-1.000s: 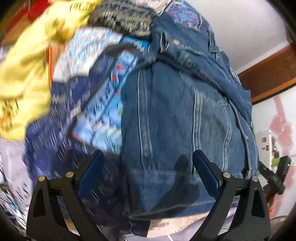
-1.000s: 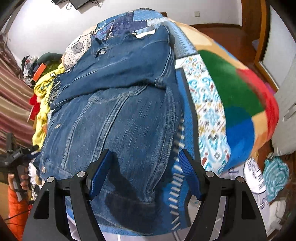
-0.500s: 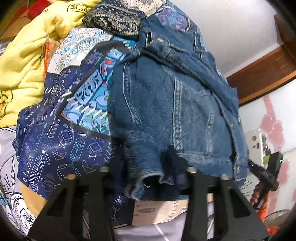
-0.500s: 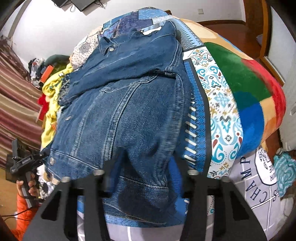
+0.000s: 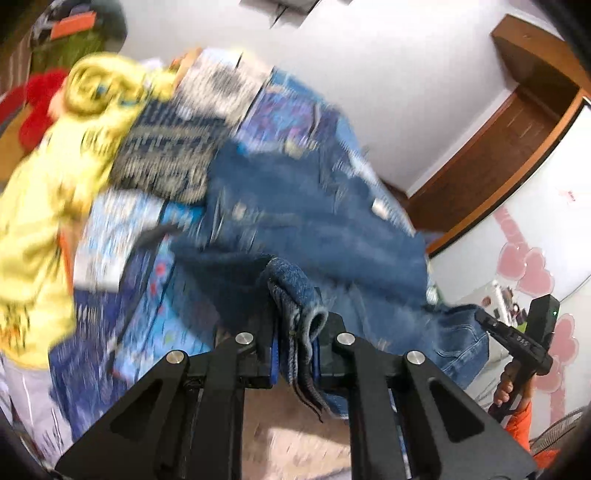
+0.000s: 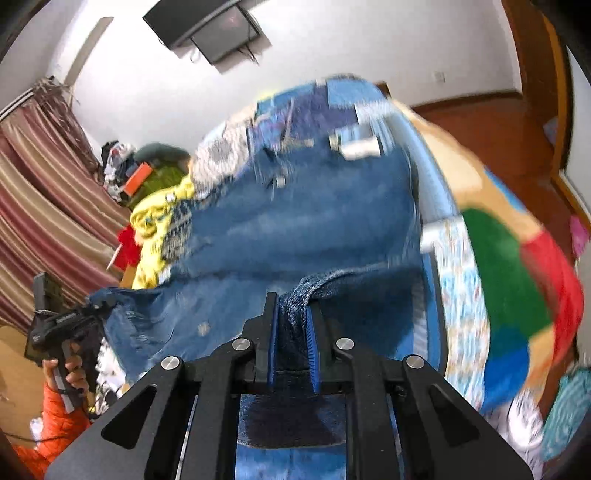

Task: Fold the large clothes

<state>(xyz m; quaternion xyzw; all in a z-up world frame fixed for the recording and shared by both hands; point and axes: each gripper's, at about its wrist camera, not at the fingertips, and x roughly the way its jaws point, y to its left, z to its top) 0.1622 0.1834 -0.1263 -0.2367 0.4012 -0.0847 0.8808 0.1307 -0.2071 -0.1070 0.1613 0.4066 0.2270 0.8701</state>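
Observation:
A blue denim jacket (image 5: 310, 221) lies spread on a bed with a patterned patchwork blanket (image 5: 147, 295). My left gripper (image 5: 295, 332) is shut on a bunched fold of the jacket's hem and holds it lifted off the bed. My right gripper (image 6: 291, 325) is shut on the hem of the denim jacket (image 6: 314, 221) at its other corner, also lifted. Each gripper shows in the other's view: the right one (image 5: 517, 339) at the jacket's far hem corner, the left one (image 6: 62, 325) likewise. Both views are motion-blurred.
A yellow garment (image 5: 44, 192) and a dark patterned cloth (image 5: 166, 158) lie at the bed's left side. The colourful blanket (image 6: 498, 266) hangs off the right edge. Curtains (image 6: 40, 206), a wall-mounted TV (image 6: 210, 29) and a wooden door frame (image 5: 517, 122) surround the bed.
Both grippers closed on the jacket's bottom hem, then lifted it up and toward the collar. The views tilted up, showing walls and ceiling.

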